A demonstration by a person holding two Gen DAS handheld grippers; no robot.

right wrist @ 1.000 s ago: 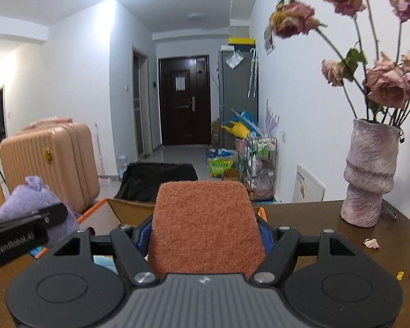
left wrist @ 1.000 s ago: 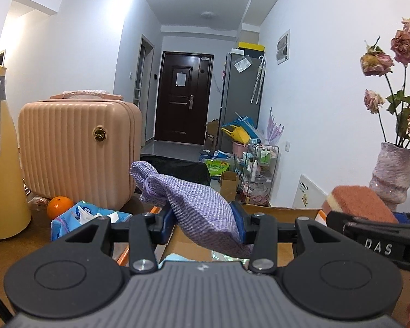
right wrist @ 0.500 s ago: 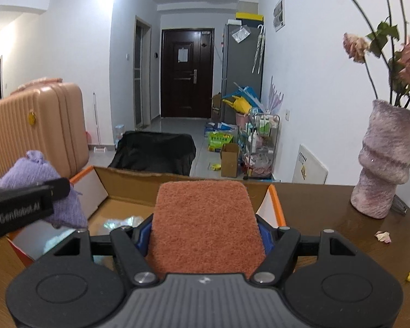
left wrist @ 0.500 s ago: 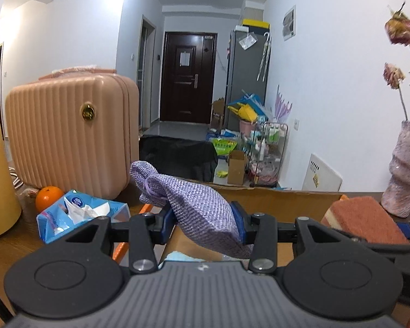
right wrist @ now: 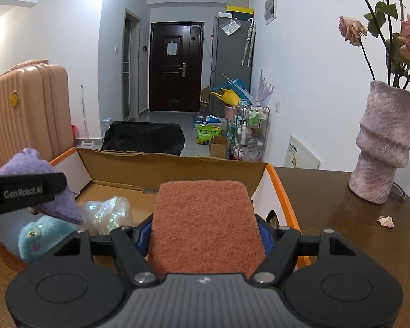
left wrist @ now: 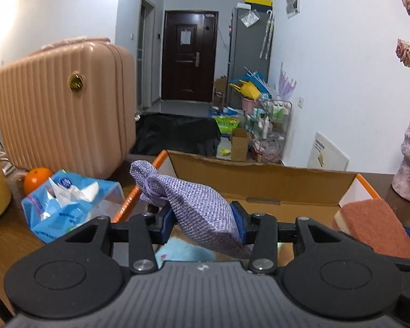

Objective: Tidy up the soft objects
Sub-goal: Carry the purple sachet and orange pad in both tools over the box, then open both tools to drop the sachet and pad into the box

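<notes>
My left gripper [left wrist: 202,225] is shut on a purple knitted pouch [left wrist: 194,205] and holds it over the left part of an open cardboard box [left wrist: 259,183] with orange edges. My right gripper [right wrist: 205,235] is shut on a rust-orange sponge [right wrist: 205,224] over the box's right part [right wrist: 177,164]. The sponge also shows in the left wrist view [left wrist: 374,227], and the pouch in the right wrist view [right wrist: 38,180]. Inside the box lie a light blue plush toy [right wrist: 41,235] and a shiny iridescent bundle [right wrist: 109,210].
A pink suitcase [left wrist: 65,104], an orange [left wrist: 37,179] and a blue tissue pack [left wrist: 71,205] stand left of the box. A mottled vase [right wrist: 382,142] with dried roses stands on the wooden table [right wrist: 341,218] at the right.
Both grippers have come forward and lower over the box with their loads. The inside of the box and its contents have come into view.
</notes>
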